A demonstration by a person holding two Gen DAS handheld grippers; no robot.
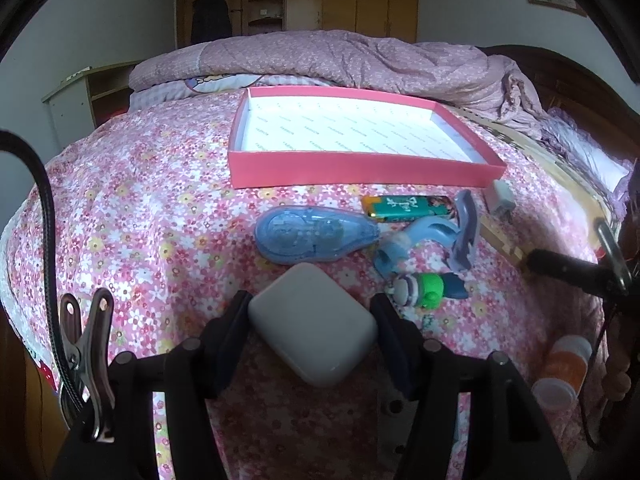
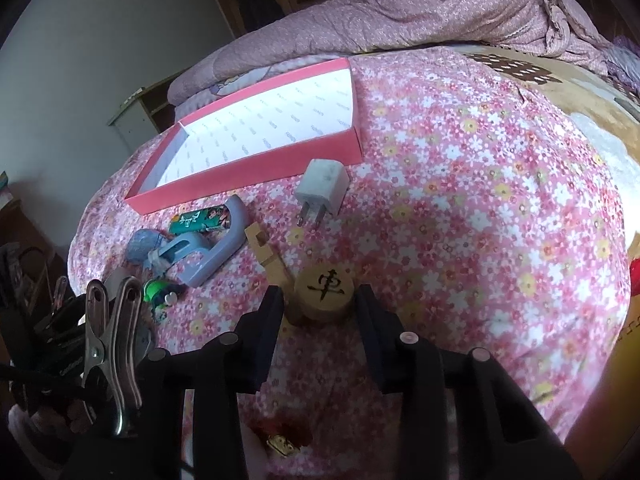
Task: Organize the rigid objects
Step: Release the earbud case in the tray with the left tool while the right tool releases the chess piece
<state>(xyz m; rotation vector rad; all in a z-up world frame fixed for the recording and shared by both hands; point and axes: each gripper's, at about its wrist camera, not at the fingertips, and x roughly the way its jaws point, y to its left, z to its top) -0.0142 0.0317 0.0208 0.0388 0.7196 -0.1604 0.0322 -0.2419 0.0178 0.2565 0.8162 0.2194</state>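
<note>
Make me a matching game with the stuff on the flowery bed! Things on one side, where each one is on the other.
Things:
1. white case
2. round wooden piece
3. white plug
4. pink box

Places:
A. behind all the little things, nothing inside
B. between the left gripper's fingers
C. lying just in front of the box's corner
D. between the right gripper's fingers

Pairs: 1-B, 2-D, 3-C, 4-A

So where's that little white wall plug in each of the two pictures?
Left wrist view: the white plug is right of centre, just past the pink box's near right corner.
Right wrist view: the plug is at centre, prongs toward the camera, beside that same corner.
Shared landmark: the pink box.
</note>
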